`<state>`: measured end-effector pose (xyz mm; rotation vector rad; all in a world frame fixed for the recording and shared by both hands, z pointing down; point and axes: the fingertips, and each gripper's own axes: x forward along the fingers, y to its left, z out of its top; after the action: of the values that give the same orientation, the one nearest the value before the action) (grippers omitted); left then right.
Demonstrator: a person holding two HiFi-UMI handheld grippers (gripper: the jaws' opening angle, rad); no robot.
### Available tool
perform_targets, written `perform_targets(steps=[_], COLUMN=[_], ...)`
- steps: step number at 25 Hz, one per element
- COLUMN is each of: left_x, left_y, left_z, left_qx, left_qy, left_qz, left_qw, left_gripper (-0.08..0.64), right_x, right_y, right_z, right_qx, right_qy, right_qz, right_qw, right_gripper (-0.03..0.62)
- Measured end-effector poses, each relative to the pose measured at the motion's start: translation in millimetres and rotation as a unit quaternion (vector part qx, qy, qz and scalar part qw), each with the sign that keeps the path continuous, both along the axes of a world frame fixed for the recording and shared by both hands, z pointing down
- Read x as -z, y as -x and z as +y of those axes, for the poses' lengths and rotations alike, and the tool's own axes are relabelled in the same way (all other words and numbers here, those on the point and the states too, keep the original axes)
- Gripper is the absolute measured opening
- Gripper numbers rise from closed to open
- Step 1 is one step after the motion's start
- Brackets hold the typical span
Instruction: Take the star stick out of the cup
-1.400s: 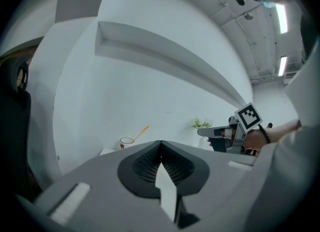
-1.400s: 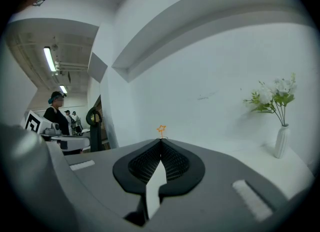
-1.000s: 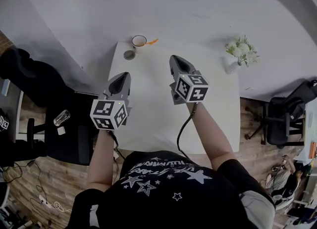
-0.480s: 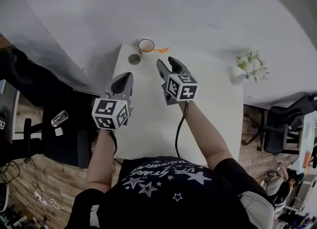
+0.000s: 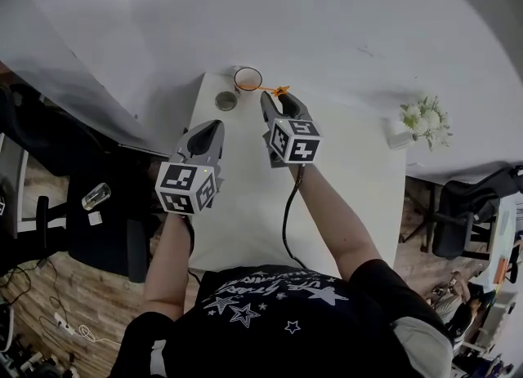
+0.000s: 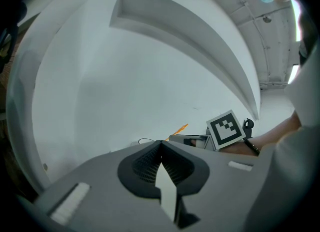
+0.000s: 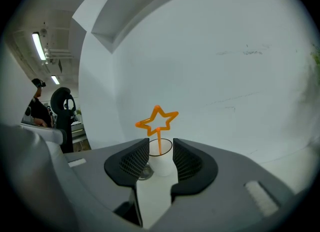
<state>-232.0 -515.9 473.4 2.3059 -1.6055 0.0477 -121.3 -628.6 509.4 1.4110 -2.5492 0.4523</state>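
Both grippers have travelled toward the far end of the white table (image 5: 343,189) since a second ago. The right gripper (image 5: 275,100) went further, from the middle of the table to the far left corner, and the left gripper (image 5: 214,129) followed a shorter way behind it.

Seen from the head, the right gripper's tips now lie just short of the cup (image 7: 161,160), which stands at the far left corner of the table. Its jaws have just been closing a little, yet they are still apart. In the right gripper view the cup shows in the gap between the ribbed pads (image 7: 134,162), and neither pad presses on it. The star stick (image 7: 157,118) is in the cup, its thin orange stem rising from the rim and its open star outline standing above the jaws. From the head view the star leans out to the right of the cup, just beyond the right gripper's tips.

A small grey round disc (image 5: 226,100) lies on the table just left of the cup, on its near side.

On the left side of the table the left gripper is well back from the cup. Its jaws are clenched together, with nothing between them.

White flowers (image 5: 425,117) in a small vase stand at the far right edge of the table, well apart from both grippers.
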Motion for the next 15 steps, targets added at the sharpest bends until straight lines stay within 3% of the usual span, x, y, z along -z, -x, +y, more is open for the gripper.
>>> perform_targets(steps=[8,13,15], left_x=[-6.3,-8.1,-8.5], left_y=[1.1,3.8,3.9], left_z=[-3.1,-3.8,-4.2], left_qx=[-0.003,-0.003,-0.004], left_qy=[0.006,0.009,0.009], left_qz=[0.005,0.006,0.007], left_qw=[1.0,0.9999,0.9999], left_gripper=[0.003,0.003,0.003], right_x=[-2.8,-3.8,-3.4], right_y=[9.4,9.6,9.7], right_z=[-8.9,-11.2,-11.7], right_qx=[0.006,-0.003,-0.003], right_qy=[-0.004,-0.003,-0.001], right_qz=[0.001,0.0,-0.004], right_qw=[1.0,1.0,1.0], right_gripper=[0.123,0.035,0.034])
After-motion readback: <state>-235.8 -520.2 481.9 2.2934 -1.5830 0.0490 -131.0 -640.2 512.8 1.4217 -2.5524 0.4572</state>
